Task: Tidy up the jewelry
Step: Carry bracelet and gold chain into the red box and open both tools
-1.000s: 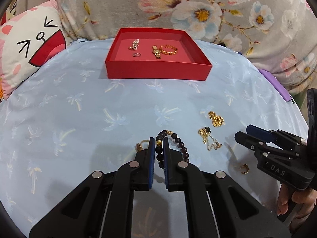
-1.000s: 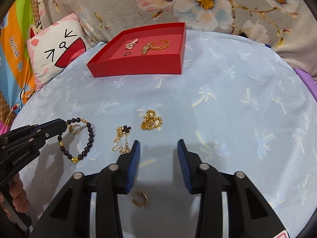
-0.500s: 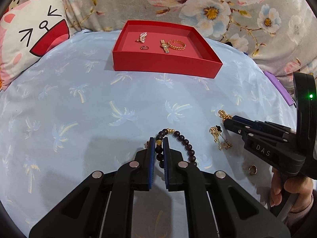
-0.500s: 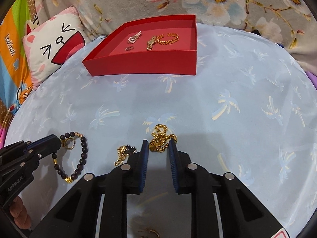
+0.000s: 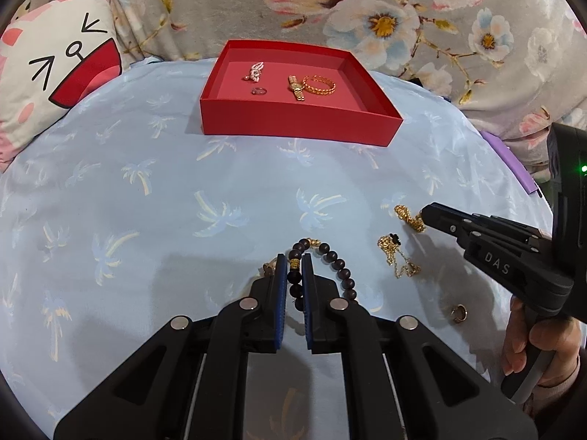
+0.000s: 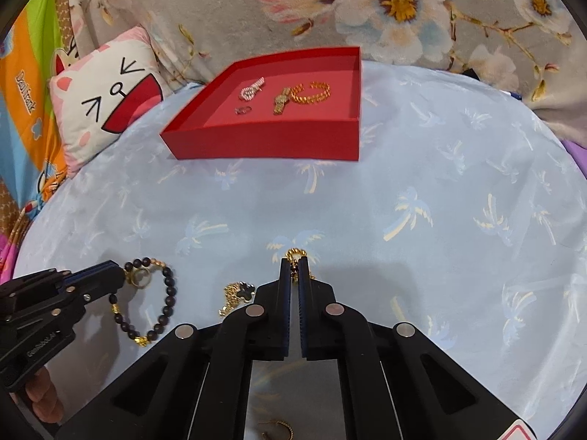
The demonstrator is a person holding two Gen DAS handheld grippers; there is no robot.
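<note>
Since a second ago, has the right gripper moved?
Yes. The right gripper went forward toward the red tray and closed on the gold chain, which it earlier sat short of.

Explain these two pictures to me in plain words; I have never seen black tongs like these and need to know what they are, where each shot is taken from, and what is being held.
No robot here: a person holds a hand-squeezed tool in each hand, and each tool carries a camera looking forward along its two fingers. One picture is from the left tool, the other from the right tool; each also shows up at the edge of the other's view.

The surface is a pale blue cloth with palm trees. At the back sits a red tray already holding a few pieces of jewelry.

The left tool is closed on a dark beaded bracelet. The right tool is closed on a gold chain. Still lying loose are a gold necklace with a black clover and a small gold earring.
</note>
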